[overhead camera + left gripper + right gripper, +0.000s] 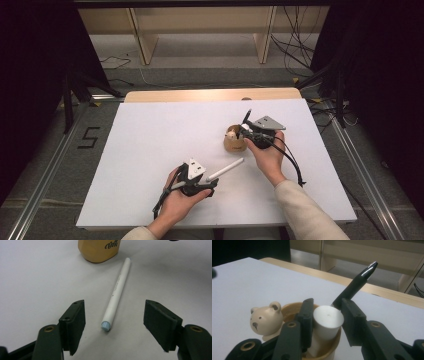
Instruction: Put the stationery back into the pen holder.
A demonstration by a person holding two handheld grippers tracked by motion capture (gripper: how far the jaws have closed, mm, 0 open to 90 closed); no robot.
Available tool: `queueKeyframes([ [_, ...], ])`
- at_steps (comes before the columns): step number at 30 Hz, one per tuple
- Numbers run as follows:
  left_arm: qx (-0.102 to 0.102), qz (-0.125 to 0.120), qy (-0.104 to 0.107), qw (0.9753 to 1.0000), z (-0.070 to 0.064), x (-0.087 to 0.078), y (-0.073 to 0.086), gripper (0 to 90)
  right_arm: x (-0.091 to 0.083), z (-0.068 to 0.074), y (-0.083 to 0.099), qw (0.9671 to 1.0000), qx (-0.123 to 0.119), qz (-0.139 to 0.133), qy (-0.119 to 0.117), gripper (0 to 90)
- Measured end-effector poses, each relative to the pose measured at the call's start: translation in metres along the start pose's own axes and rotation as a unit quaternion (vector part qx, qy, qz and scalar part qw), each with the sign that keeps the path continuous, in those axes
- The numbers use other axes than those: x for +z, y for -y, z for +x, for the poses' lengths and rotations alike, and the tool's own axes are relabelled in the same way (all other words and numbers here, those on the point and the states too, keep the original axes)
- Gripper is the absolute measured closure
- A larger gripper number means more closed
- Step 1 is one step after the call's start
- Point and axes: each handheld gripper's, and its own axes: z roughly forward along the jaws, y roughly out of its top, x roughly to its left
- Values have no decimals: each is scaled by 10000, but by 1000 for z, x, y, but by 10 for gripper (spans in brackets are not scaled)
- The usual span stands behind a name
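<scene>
Right gripper (325, 315) over the wooden pen holder (233, 142), jaws clamped on a white cylindrical stick (327, 321) standing inside it; black pen (354, 287) leaning out of the same holder just behind, bear figure (265, 320) on the holder's rim. Left gripper (113, 322) low on the white sheet (150, 145) near the holder, jaws wide apart and gripping nothing. White marker (117, 292) flat on the sheet between those jaws, blue-capped end (105, 325) toward the gripper, far end close to the holder's base.
</scene>
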Motion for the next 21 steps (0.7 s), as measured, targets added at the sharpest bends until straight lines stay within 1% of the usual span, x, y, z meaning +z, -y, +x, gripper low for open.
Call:
queueKeyframes([
  [10,5,4,3,10000,0,0,0,338,1,-1,0,10000,-7,18,-6,619],
  [15,12,11,6,10000,0,0,0,338,0,-1,0,10000,41,37,15,589],
  [18,26,21,-5,10000,0,1,0,339,0,-2,0,10000,31,50,17,570],
  [21,31,26,-21,10000,0,1,0,339,0,-2,-1,10000,56,44,37,527],
])
